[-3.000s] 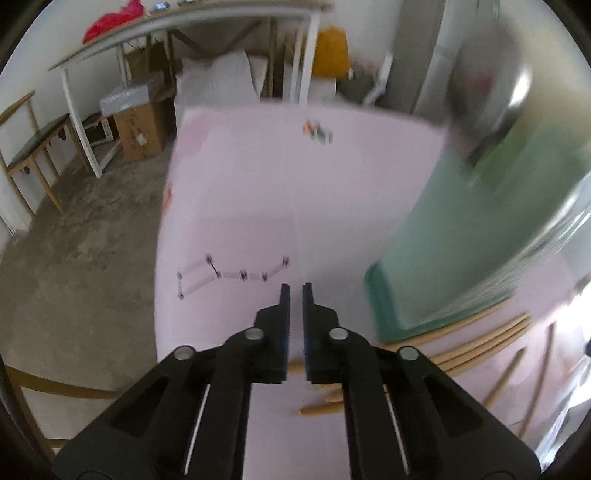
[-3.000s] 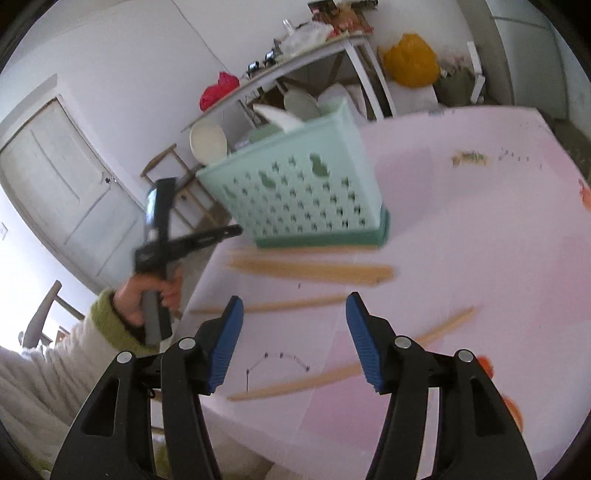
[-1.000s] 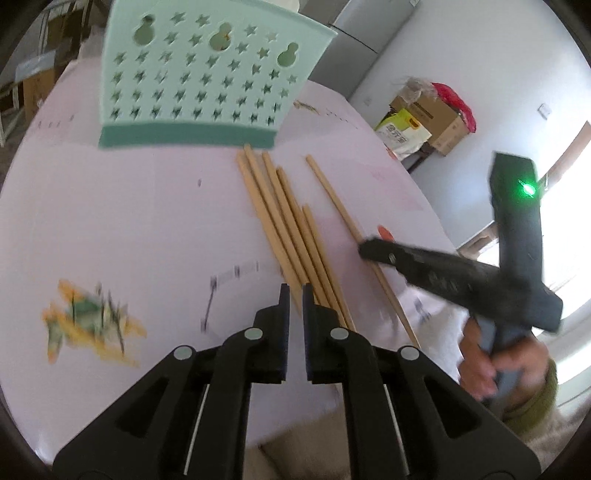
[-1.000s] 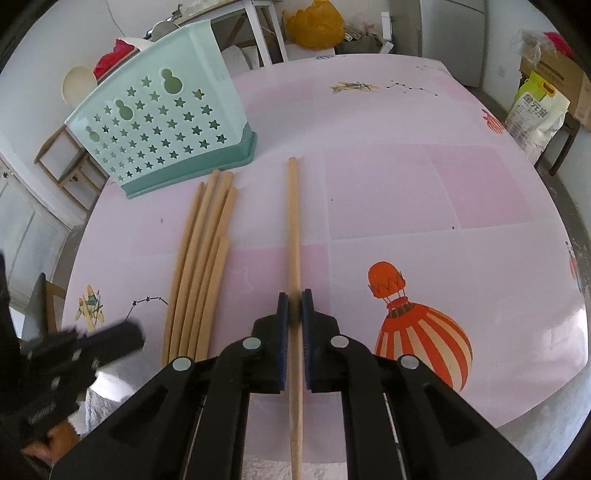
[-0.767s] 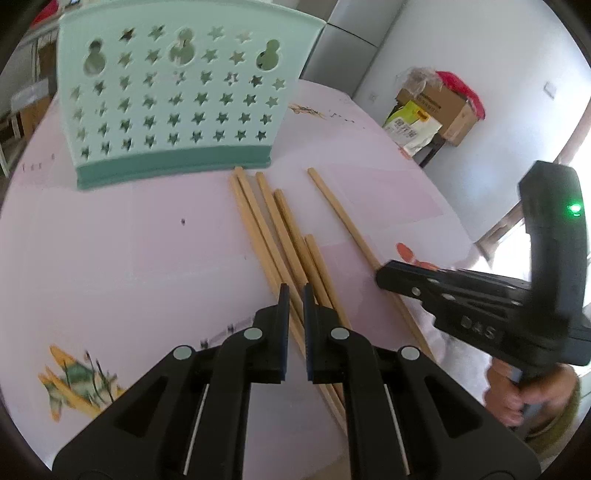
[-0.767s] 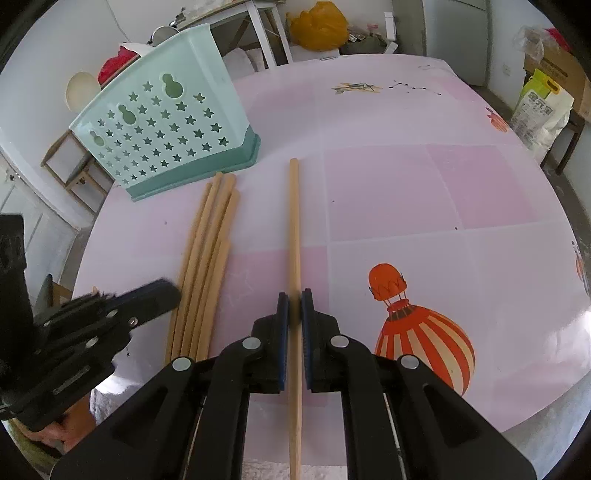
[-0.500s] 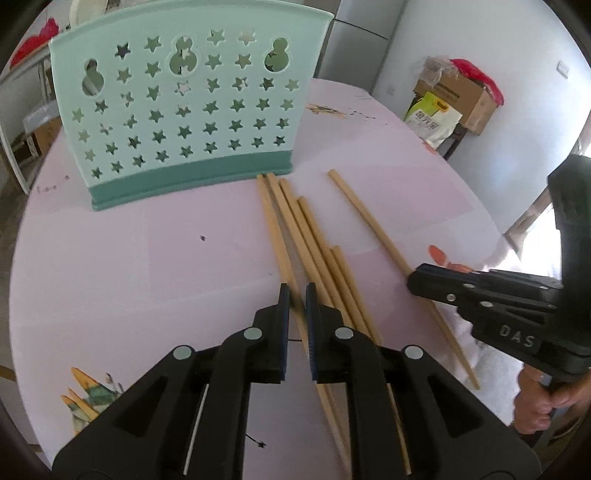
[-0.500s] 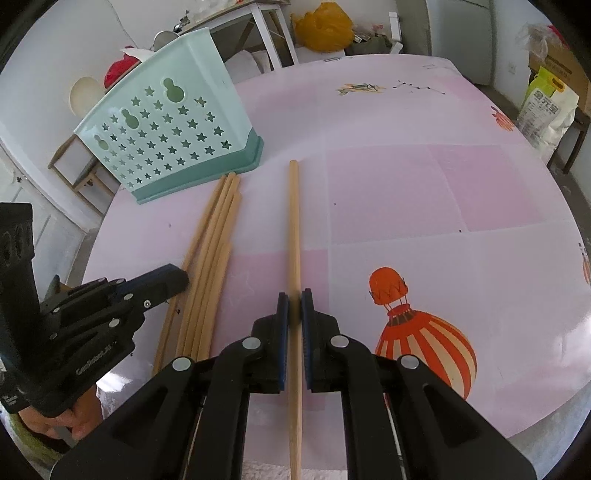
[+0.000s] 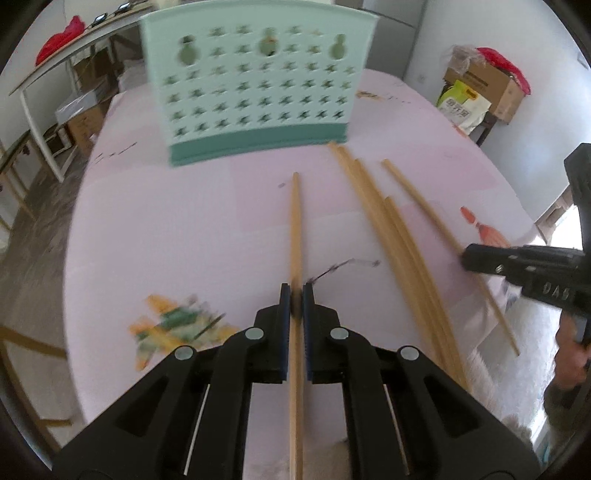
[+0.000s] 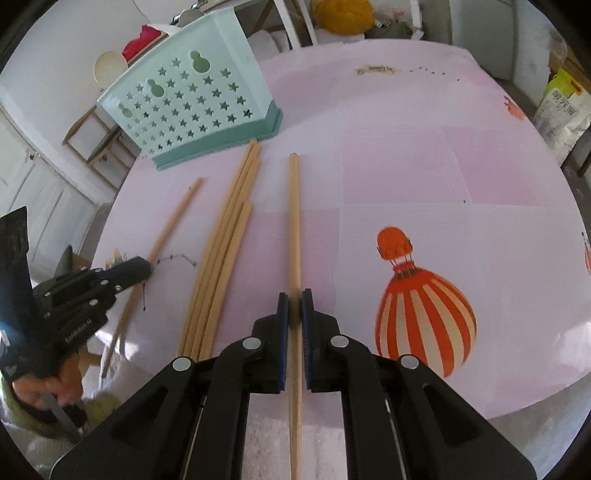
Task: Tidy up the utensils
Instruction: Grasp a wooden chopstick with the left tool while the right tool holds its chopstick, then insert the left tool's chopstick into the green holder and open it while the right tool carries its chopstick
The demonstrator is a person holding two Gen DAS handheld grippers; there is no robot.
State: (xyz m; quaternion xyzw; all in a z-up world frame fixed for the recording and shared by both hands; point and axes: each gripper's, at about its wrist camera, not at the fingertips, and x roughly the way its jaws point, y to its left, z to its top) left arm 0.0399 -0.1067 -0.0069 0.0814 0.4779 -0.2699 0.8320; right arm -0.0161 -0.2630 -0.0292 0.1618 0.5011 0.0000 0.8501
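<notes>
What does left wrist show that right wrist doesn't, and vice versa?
Left wrist only: cardboard box by the wall, paper-plane print on the cloth. Right wrist only: big striped balloon print, yellow bag behind the table. Both: mint star-cut basket, loose chopstick bundle, and each view's own tongs, left and right, shut on a single chopstick.

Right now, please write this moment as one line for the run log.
left hand-held gripper: shut on chopstick | right hand-held gripper: shut on second chopstick | loose chopsticks: on table | holder: upright
</notes>
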